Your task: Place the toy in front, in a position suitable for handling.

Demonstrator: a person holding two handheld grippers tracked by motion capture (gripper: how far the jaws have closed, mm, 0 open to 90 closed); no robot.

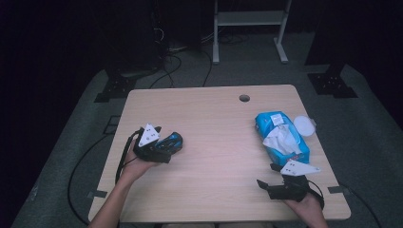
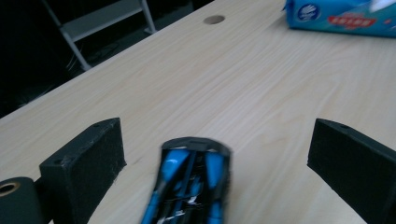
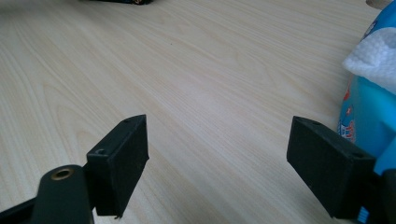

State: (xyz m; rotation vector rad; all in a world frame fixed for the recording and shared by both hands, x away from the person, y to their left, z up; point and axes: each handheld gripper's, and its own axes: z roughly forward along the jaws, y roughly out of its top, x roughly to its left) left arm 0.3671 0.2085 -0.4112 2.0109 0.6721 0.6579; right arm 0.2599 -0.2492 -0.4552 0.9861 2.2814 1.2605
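High view first: at the table's [image 1: 209, 142] left side, the left gripper [image 1: 164, 142] has its jaws spread wide, a blue-and-black toy car [image 1: 172, 141] lying loose between them. Bare wood runs across the middle. Right gripper [image 1: 272, 183], jaws apart on nothing, sits just beside the blue tissue pack [image 1: 281, 137] near the right edge.
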